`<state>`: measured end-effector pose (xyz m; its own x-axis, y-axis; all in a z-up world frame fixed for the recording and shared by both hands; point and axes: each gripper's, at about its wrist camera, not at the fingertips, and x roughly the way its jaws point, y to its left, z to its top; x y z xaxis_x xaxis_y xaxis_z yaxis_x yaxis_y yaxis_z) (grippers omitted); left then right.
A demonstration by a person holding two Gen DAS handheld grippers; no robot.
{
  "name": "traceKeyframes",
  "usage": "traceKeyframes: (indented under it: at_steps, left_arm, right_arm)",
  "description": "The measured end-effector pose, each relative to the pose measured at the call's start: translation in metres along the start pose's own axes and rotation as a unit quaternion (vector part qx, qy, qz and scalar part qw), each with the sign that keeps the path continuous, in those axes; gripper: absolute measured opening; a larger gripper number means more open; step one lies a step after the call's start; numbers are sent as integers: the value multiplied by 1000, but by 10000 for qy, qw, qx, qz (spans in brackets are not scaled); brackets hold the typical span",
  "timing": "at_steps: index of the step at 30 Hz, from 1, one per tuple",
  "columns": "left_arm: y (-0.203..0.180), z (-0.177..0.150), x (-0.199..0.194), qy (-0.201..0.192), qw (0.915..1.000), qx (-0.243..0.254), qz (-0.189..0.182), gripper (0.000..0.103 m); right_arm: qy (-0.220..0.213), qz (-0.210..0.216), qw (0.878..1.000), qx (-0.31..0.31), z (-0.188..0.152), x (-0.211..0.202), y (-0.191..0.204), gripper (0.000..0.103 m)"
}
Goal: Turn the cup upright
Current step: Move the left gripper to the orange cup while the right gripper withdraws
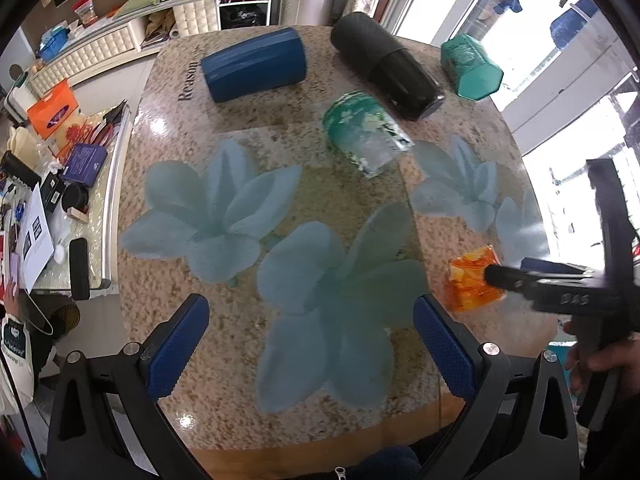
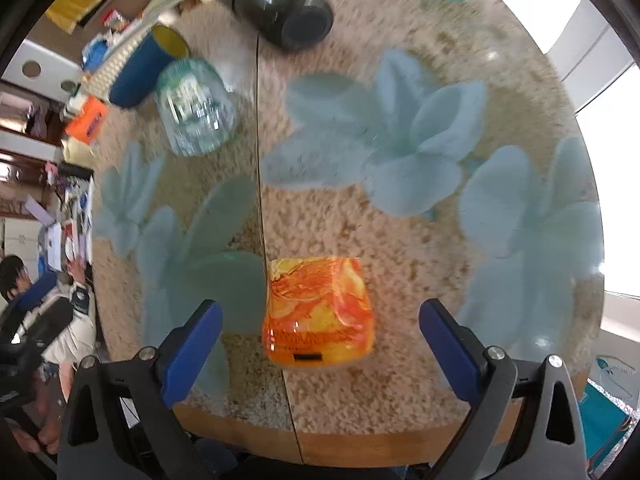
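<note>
Speckled flower-print table (image 1: 280, 152) in a cluttered room, orange cup (image 2: 318, 312) between released right tongs (image 2: 320, 340), left tongs (image 1: 310, 344) released.

The place looks like a lived-in home: a round flower-printed table (image 1: 248, 312) stands near a cluttered side counter (image 1: 60, 184), white tufted shelving (image 1: 120, 40) and bright windows (image 1: 540, 40).

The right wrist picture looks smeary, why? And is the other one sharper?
Right wrist view: motion blur smears the table and orange cup. Left wrist view: sharper, though the right gripper is blurred and the windows are glaringly bright.
</note>
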<state>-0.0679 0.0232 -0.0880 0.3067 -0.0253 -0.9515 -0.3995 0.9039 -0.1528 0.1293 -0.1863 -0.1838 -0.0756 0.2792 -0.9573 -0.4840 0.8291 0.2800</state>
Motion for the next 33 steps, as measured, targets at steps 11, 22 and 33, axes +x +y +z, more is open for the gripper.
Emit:
traceKeyframes:
  at_steps: [11, 22, 33]
  left_arm:
    - [-56, 7, -10, -57, 9989, 450, -66, 103]
    - [-115, 20, 3, 134, 9994, 319, 37, 103]
    - [-160, 21, 46, 644, 9979, 27, 97, 103]
  right_arm:
    - [-661, 411, 9966, 270, -14, -67, -33, 103]
    - [-505, 382, 9980, -59, -15, -71, -69, 103]
    - [-341, 624, 9974, -138, -10, -65, -123, 103]
